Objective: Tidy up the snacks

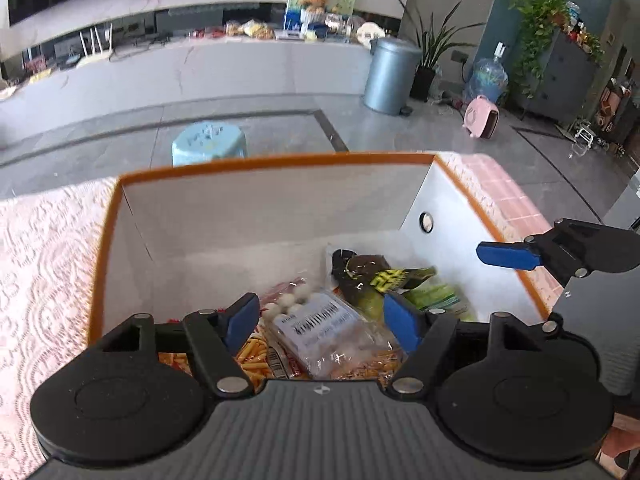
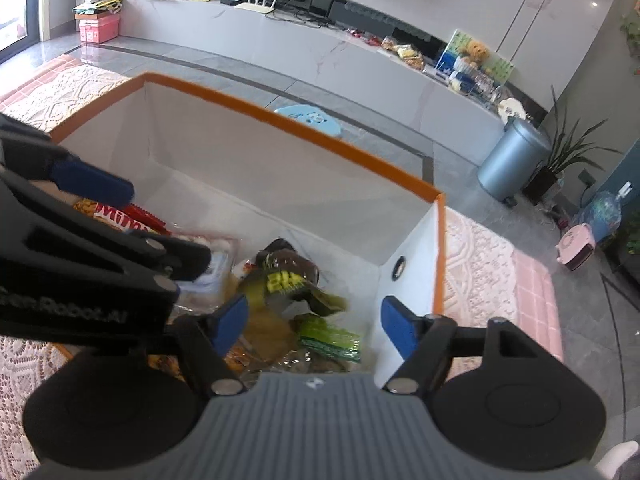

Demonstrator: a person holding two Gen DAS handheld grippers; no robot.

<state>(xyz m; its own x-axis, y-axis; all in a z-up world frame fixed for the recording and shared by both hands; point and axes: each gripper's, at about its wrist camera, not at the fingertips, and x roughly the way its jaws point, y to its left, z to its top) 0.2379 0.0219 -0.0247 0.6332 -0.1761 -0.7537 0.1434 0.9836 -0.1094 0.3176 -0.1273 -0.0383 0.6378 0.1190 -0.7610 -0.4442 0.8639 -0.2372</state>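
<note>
Both the left gripper (image 1: 320,320) and right gripper (image 2: 314,326) hang spread and empty over the orange-rimmed box (image 1: 280,159). The snacks (image 1: 316,324) pile at its 6 o'clock end, so I'd fill toward 12 o'clock, lowering each packet past the rim.

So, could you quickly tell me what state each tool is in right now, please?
Left tool: open, holding nothing, above the snacks in the box.
Right tool: open, holding nothing.

left tool (image 1: 320,320): black links | blue pads | silver rivets | grey ribbed body | right tool (image 2: 314,330): same
</note>
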